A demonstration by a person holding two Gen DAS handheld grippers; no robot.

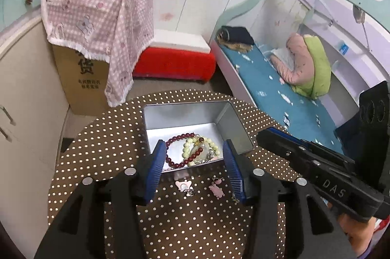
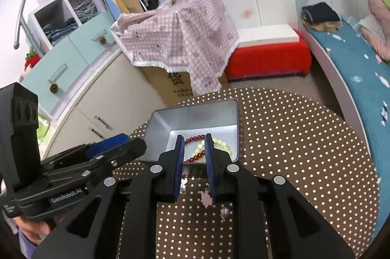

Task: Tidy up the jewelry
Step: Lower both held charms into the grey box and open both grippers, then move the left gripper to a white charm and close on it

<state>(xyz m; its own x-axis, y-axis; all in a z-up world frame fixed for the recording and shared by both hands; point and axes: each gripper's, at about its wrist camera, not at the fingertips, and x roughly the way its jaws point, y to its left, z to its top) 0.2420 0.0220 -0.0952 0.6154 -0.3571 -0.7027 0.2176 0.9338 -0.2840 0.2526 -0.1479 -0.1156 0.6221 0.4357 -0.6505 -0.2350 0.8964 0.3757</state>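
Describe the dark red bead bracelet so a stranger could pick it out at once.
Find the round brown polka-dot table, then the open silver tin on it. Inside the tin, at its near end, lies the dark red bracelet, a loop of round maroon beads. Its neighbour, the pale bracelet, has yellowish-green beads, and the small pink charms lie outside on the table.

Two fisheye views, each mounted on handheld tongs, look forward and steeply down from close above a round brown polka-dotted surface (image 1: 102, 149). Both share the open silver rectangular metal tin (image 1: 185, 112) and the bedroom wall beyond; each glimpses the other tongs.
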